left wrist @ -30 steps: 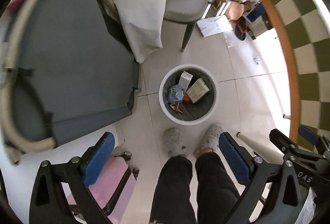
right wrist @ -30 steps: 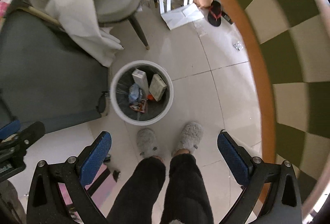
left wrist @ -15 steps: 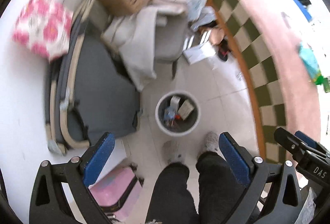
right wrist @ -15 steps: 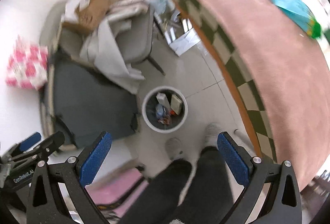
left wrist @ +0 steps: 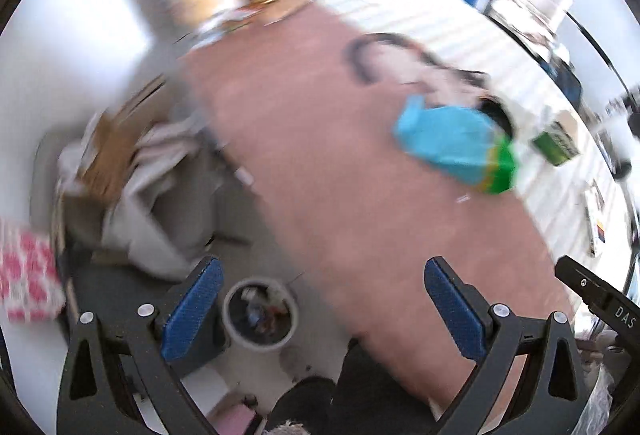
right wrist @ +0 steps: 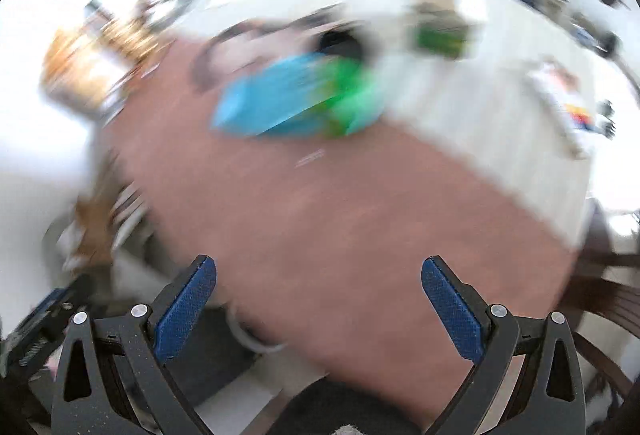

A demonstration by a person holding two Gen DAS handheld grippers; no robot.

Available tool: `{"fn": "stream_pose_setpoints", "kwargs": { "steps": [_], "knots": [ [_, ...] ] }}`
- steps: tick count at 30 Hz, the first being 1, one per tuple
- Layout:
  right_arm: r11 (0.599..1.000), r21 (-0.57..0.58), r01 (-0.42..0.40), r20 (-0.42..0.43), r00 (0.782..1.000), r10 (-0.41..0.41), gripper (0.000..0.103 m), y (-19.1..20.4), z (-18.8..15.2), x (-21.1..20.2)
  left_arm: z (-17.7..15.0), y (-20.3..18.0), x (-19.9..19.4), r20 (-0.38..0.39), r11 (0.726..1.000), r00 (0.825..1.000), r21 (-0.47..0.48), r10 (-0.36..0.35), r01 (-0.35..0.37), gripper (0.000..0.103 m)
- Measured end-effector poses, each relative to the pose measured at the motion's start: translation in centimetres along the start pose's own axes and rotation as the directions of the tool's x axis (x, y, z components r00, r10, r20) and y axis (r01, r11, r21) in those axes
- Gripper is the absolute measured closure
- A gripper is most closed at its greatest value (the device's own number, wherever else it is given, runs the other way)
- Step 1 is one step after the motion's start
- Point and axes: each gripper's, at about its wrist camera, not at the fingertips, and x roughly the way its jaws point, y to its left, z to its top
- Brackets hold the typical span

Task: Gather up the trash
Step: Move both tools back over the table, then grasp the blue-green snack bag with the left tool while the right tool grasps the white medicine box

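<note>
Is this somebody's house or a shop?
Probably a lived-in room at home: a cloth-covered table with a blue-green bag on it, a chair piled with stuff, a trash bin on the floor.

A crinkled blue-and-green plastic snack bag (left wrist: 454,143) lies on the pink-topped table (left wrist: 320,155), a small green carton (left wrist: 557,145) to its right. The round white waste bin (left wrist: 260,311) holding scraps stands on the floor left of the table.
</note>
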Motion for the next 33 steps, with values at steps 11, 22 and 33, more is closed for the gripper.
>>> {"fn": "stream_pose_setpoints", "kwargs": {
  "steps": [11,22,33],
  "knots": [
    [0.93,-0.05,0.364,-0.161,0.916,-0.367,0.0,-23.1,15.0,8.3,8.1,-24.7,9.9,-0.031,0.965,0.994,0.244,0.107,-0.096,0.0],
    [0.97,0.062,0.236,-0.215,0.952,-0.218,0.003,-30.3,20.2,13.8,9.0,-28.2,14.6,-0.115,0.966,0.983,0.233,0.142,-0.112,0.0],
    [0.983,0.174,0.054,-0.189,0.982,-0.02,0.009,-18.6,16.6,13.2,7.5,-15.2,13.3,-0.223,0.992,0.972,-0.112,-0.08,0.056,0.0]
  ]
}}
